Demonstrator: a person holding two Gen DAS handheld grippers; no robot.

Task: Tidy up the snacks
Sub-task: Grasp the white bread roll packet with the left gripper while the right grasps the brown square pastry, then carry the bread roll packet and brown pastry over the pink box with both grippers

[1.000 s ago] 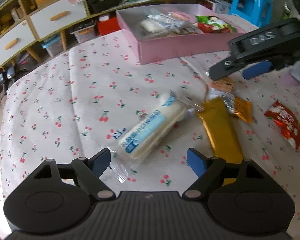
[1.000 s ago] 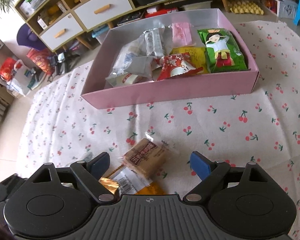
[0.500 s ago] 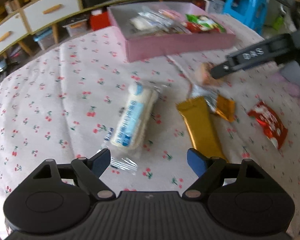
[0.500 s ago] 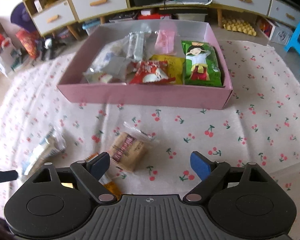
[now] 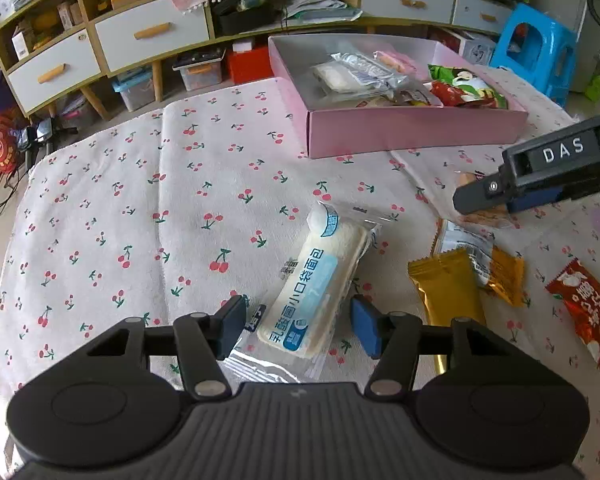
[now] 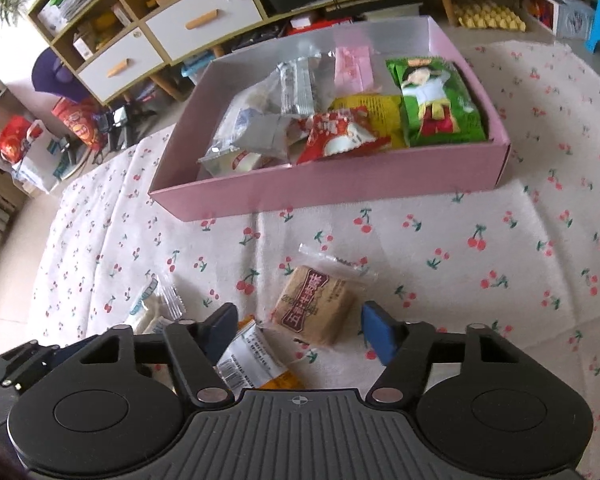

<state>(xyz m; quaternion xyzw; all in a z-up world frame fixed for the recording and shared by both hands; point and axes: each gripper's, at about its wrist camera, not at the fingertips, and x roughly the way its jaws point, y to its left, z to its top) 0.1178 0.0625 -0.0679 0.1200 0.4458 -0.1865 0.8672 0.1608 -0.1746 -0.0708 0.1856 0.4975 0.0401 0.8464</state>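
Note:
A pink box (image 5: 412, 132) (image 6: 332, 192) holds several snack packs at the back of the cherry-print cloth. My left gripper (image 5: 298, 326) is open, its fingers on either side of the near end of a white bread pack (image 5: 314, 294) with blue print. My right gripper (image 6: 298, 330) is open, low over a brown biscuit pack (image 6: 314, 306) that lies between its fingers; it shows from the side in the left wrist view (image 5: 540, 168). A gold bar (image 5: 446, 292), an orange pack (image 5: 504, 276) and a red pack (image 5: 586, 312) lie on the cloth to the right.
The cloth (image 5: 204, 200) covers a low table. Behind it stand wooden drawers and shelves (image 5: 100, 36) with storage bins beneath, and a blue stool (image 5: 536, 48) at the far right.
My left gripper has moved forward and down so its fingers now flank the bread pack. My right gripper has come down closer over the biscuit pack. Both jaws have narrowed slightly.

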